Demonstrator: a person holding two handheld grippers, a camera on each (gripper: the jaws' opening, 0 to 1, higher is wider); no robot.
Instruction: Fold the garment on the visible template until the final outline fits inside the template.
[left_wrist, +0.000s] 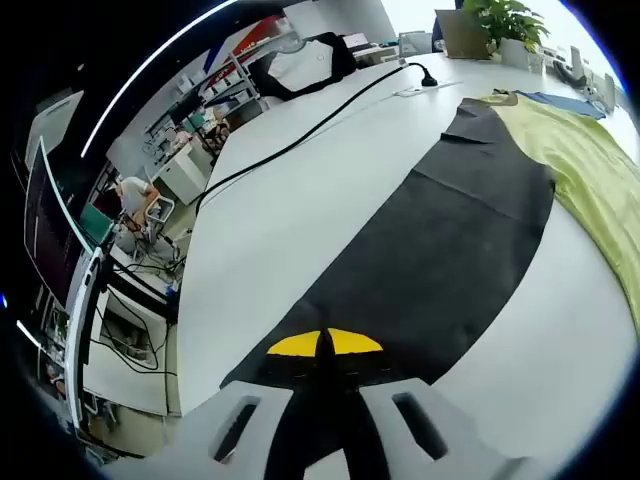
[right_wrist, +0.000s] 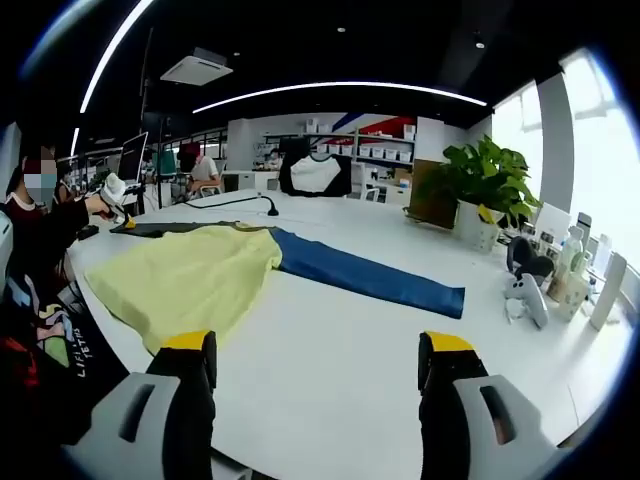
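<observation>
A big white surface (right_wrist: 330, 350) is seen in both views, and pretty much everything is laid out on it. In the left gripper view, a large black sheet (left_wrist: 440, 250) is spread flat across the surface toward its near edge; whether it's the template can't be told for sure. A yellow-green garment (left_wrist: 590, 170) is draped over the far side of that sheet, with a bit of blue cloth (left_wrist: 565, 102) seen past it.

In the right gripper view the same yellow-green garment (right_wrist: 185, 275) is spread flat near the surface's left edge, partly overlapping a long blue garment (right_wrist: 365, 272) that's stretched out toward the middle. A strip of the black sheet (right_wrist: 175, 229) is peeking out behind the yellow one.

A black cable (left_wrist: 300, 135) is run across the bare part of the surface to a plug near the far edge. A potted plant (right_wrist: 480, 190) is parked by the far right edge, with a few small white items (right_wrist: 527, 295) beside it.

The left gripper (left_wrist: 324, 345) is held right at the sheet's near edge, its yellow-tipped jaws closed together on the black sheet. The right gripper (right_wrist: 315, 352) is held over bare surface with its jaws spread wide, nothing gripped. The left gripper (right_wrist: 118, 205) is also spotted at the far left edge, held by a person.
</observation>
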